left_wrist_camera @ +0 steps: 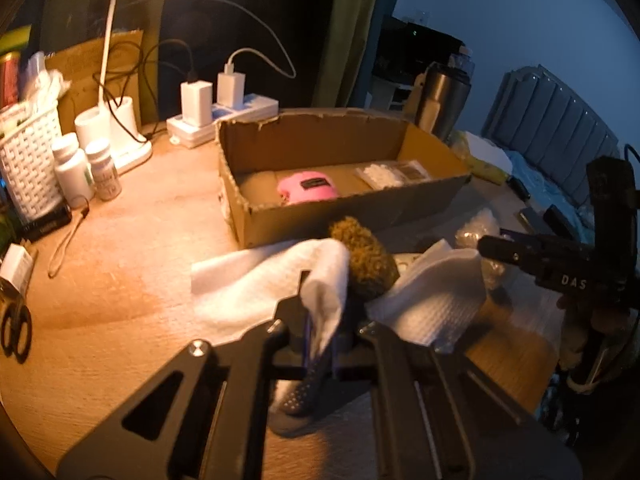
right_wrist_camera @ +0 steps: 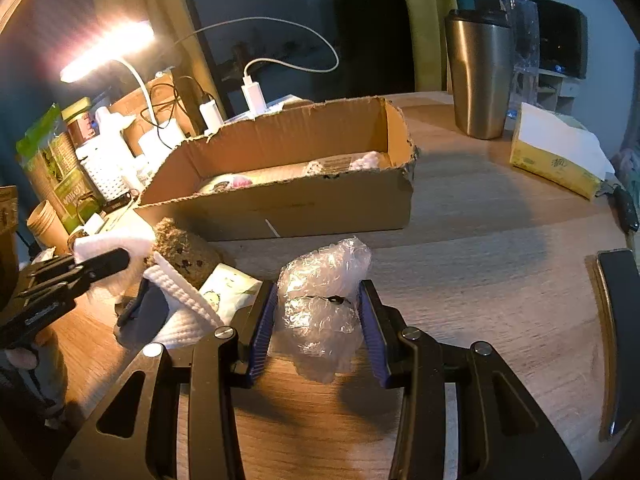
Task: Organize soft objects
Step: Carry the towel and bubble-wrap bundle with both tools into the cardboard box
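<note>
My left gripper (left_wrist_camera: 326, 320) is shut on a white cloth (left_wrist_camera: 324, 280) and holds its edge up from the table. A brown fuzzy pompom (left_wrist_camera: 366, 258) and a dark dotted sock (left_wrist_camera: 298, 392) lie with it. My right gripper (right_wrist_camera: 318, 312) is open, its jaws on either side of a crumpled clear plastic bag (right_wrist_camera: 320, 300) that rests on the table. An open cardboard box (left_wrist_camera: 340, 216) stands behind and holds a pink soft item (left_wrist_camera: 308, 188). The box also shows in the right wrist view (right_wrist_camera: 300, 208).
At left stand a white basket (left_wrist_camera: 28, 164), pill bottles (left_wrist_camera: 86, 168), a desk lamp (left_wrist_camera: 112, 60), a power strip with chargers (left_wrist_camera: 224, 112) and scissors (left_wrist_camera: 16, 332). A steel tumbler (right_wrist_camera: 478, 76), a yellow tissue pack (right_wrist_camera: 556, 156) and a phone (right_wrist_camera: 620, 336) are at right.
</note>
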The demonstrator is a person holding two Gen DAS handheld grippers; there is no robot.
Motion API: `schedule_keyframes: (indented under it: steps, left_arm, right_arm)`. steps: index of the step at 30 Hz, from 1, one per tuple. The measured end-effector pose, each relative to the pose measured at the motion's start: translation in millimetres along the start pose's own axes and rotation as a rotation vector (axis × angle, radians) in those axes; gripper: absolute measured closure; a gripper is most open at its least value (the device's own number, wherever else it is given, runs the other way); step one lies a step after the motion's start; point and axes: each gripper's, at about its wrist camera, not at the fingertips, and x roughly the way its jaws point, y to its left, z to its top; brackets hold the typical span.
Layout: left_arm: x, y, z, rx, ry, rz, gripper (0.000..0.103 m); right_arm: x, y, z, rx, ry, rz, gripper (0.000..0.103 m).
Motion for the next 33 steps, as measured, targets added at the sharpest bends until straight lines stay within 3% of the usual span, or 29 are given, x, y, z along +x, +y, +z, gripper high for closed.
schedule_keyframes:
  steps: [20,33]
  left_arm:
    - [-70,-1,37,0.017,-0.198,-0.039,0.097]
    - [-78,-4,76,0.067,-0.274,-0.042,0.097]
  right_arm:
    - [-26,11,6,-0.025,-0.093,-0.001,0.059]
    - [-48,13,38,-0.065,-0.194,-0.024,0.059]
